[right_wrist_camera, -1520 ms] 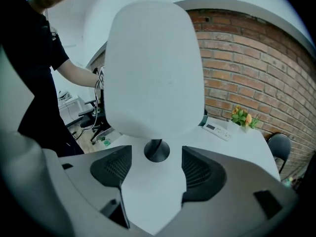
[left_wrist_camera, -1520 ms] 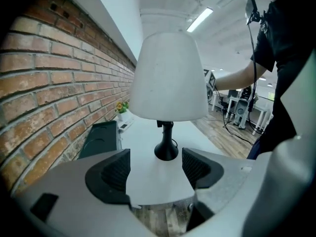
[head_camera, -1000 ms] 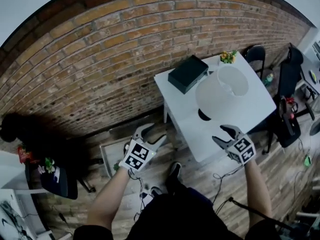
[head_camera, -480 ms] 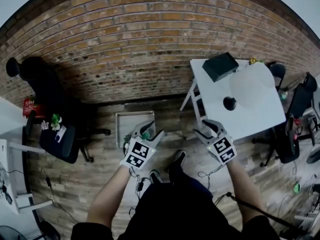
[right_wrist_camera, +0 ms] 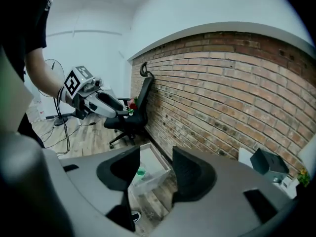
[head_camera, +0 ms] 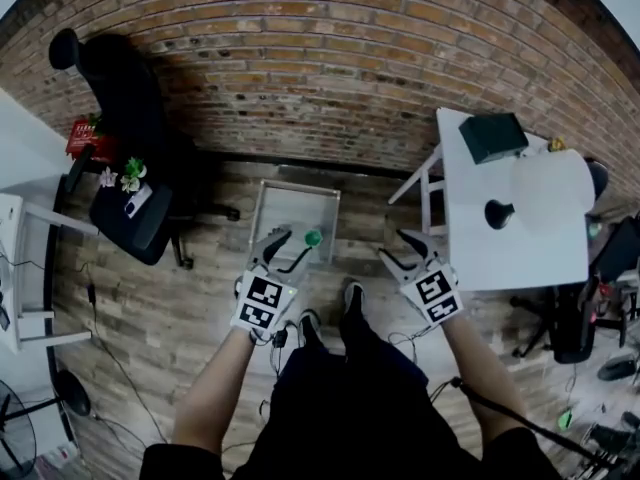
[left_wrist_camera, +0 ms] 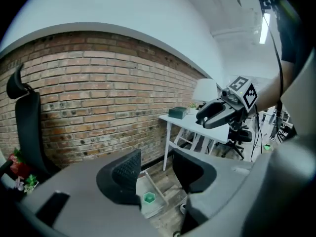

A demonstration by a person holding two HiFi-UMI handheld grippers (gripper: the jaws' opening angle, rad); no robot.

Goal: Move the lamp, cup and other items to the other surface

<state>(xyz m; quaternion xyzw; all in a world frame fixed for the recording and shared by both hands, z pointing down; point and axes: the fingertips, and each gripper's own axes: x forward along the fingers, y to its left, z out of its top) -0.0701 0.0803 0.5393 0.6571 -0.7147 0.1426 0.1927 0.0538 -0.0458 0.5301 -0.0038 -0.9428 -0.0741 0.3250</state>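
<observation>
The lamp stands on the white table off to my right, its pale shade hard to tell from the tabletop in the head view and its black base plain against the white. A black box sits on the same table toward the brick wall, and a small plant is at the table's far corner. None of these is near my tools.

My right gripper hangs over the wooden floor just beside the table's near edge, apart from it. Its jaws have just been narrowing; they stand partly apart with nothing between them, only floor beyond. My left gripper is level with it, further from the table. Its jaws have also just been narrowing, and they too are partly apart and grip nothing.

Beyond the left gripper's tips lies a clear plastic bin on the floor against the wall, with a small green piece in it. Both gripper views show that bin through the gap of the jaws.

Further left a black office chair stands by the wall with a few small things on its seat, too small for me to name.
</observation>
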